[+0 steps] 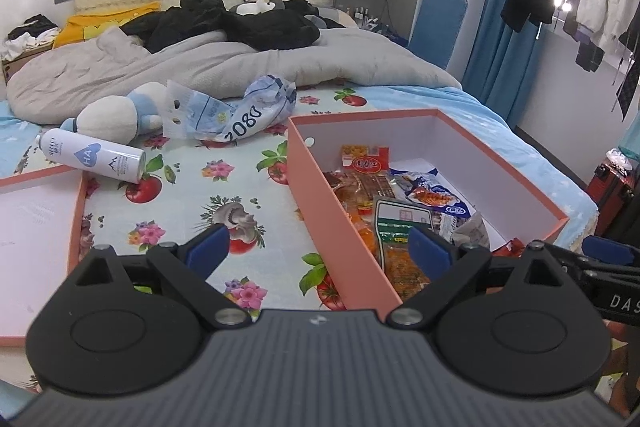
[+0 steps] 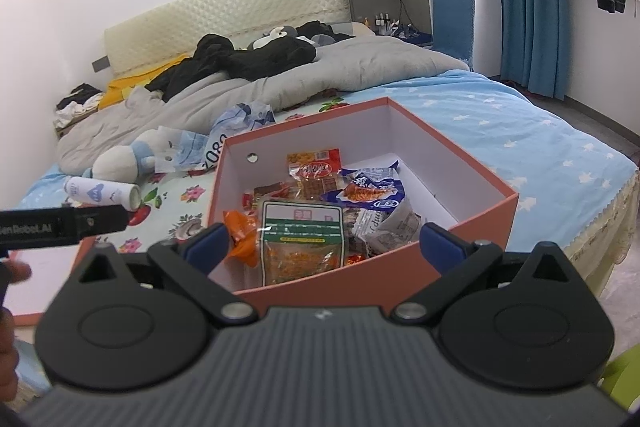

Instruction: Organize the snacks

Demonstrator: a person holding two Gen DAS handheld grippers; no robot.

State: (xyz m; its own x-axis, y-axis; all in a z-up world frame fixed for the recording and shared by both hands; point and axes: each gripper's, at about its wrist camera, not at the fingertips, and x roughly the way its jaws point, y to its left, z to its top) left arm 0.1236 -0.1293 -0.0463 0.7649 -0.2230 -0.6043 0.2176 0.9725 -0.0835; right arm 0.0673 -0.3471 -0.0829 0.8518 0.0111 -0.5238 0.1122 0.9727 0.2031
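Left wrist: both hand-held grippers (image 1: 318,247) (image 2: 324,247) spread, empty; spray can (image 1: 94,155), plush (image 1: 120,115), perhaps crumpled bag (image 1: 240,115) beside box (image 1: 332,211).

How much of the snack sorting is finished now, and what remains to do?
Done: several snack packets already lie inside the pink box. In hand: nothing; the left gripper and right gripper both have open, empty jaws. Left: probably closing the box with its lid, which lies apart on the bed. No loose snacks are clearly visible outside.

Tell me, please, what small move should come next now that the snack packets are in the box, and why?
Probably reach the left tool toward the box lid on the bed. The snack packets already lie in the open pink box, and both tools stand open and empty.
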